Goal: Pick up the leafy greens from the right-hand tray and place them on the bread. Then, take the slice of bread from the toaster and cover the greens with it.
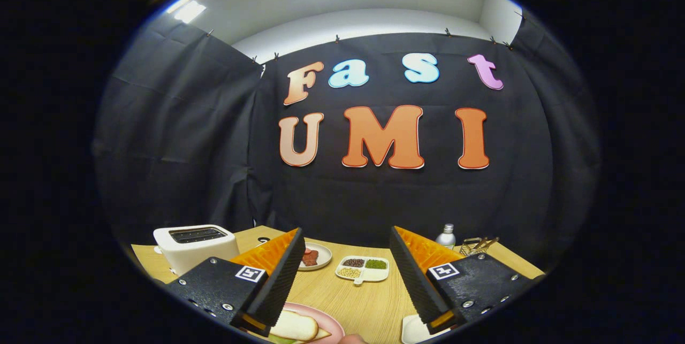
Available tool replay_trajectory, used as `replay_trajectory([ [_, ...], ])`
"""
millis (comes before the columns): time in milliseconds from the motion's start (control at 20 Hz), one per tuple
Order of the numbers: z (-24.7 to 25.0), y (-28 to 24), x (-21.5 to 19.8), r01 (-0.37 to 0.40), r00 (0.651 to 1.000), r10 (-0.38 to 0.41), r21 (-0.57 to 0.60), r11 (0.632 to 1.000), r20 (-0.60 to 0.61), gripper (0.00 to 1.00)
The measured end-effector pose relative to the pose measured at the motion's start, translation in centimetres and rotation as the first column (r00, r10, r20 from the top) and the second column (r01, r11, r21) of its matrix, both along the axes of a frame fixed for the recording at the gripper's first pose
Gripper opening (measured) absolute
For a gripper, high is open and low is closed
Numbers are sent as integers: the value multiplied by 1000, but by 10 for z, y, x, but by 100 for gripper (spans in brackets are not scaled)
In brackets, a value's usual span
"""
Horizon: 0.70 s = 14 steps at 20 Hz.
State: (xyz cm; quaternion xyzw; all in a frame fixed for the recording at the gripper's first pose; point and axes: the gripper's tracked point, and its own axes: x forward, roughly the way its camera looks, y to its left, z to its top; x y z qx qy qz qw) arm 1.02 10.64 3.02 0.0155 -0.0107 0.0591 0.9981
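Note:
My gripper [346, 234] is open and held above the wooden table [364, 301], with nothing between its fingers. Below the left finger lies a pink plate [332, 325] holding a slice of bread [297, 328]. A bit of green [279, 339] shows at the bread's near edge. A white toaster [195, 245] stands beyond the left finger at the table's left side; its top slots look dark, and I cannot tell what is in them. A corner of a white tray [411, 330] peeks out under the right finger.
Beyond the fingers sit a small plate with red pieces [317, 256] and a white divided dish of grains [364, 269]. A small bottle [446, 236] and a wire holder [478, 245] stand at the far right. The black cloth wall closes the table's back.

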Motion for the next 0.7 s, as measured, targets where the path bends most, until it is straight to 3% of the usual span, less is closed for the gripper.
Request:
replay_trajectory([
  [700,9,0,7,9,999,-9,-6,1000,33,97],
])
